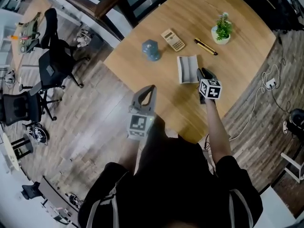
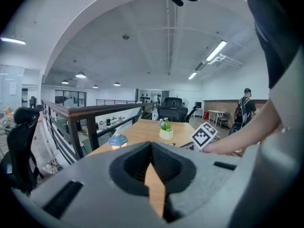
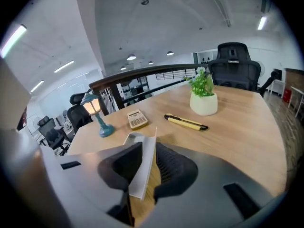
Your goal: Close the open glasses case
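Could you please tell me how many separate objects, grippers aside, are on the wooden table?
5: in the head view, the blue lamp farthest left, the calculator beside it, the yellow cutter, the potted plant farthest right, and the open glasses case in front. Nothing seems hidden.

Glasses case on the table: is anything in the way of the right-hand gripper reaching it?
Nothing visible is. The upright flap of the glasses case stands between the open jaws of the right gripper. The calculator, yellow knife, plant and lamp lie beyond it.
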Demonstrator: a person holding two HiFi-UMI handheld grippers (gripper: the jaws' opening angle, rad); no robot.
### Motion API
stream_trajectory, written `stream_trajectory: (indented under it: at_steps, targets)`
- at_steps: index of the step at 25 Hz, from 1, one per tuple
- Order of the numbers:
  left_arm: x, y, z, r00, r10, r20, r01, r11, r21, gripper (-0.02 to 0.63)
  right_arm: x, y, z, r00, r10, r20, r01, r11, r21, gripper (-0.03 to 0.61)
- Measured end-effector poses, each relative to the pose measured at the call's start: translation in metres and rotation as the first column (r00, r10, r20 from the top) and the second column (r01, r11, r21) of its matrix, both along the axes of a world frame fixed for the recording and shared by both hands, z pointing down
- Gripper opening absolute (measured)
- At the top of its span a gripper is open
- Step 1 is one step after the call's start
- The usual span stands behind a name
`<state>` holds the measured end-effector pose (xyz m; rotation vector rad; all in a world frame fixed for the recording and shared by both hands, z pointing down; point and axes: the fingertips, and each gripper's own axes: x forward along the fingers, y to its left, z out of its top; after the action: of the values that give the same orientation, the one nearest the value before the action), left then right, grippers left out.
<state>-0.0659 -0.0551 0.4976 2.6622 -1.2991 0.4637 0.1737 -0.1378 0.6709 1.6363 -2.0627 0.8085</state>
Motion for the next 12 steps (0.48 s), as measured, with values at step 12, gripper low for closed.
stream_trajectory:
  at_steps: [12]
  targets:
    - [-0.019, 0.014, 0.019, 0.999, -0.021, 0.024, 0.022, 0.999, -0.041, -0.002, -0.015, -0.014, 0.054, 0.999, -0.002, 0.038, 0.007, 0.993, -0.114, 0.086]
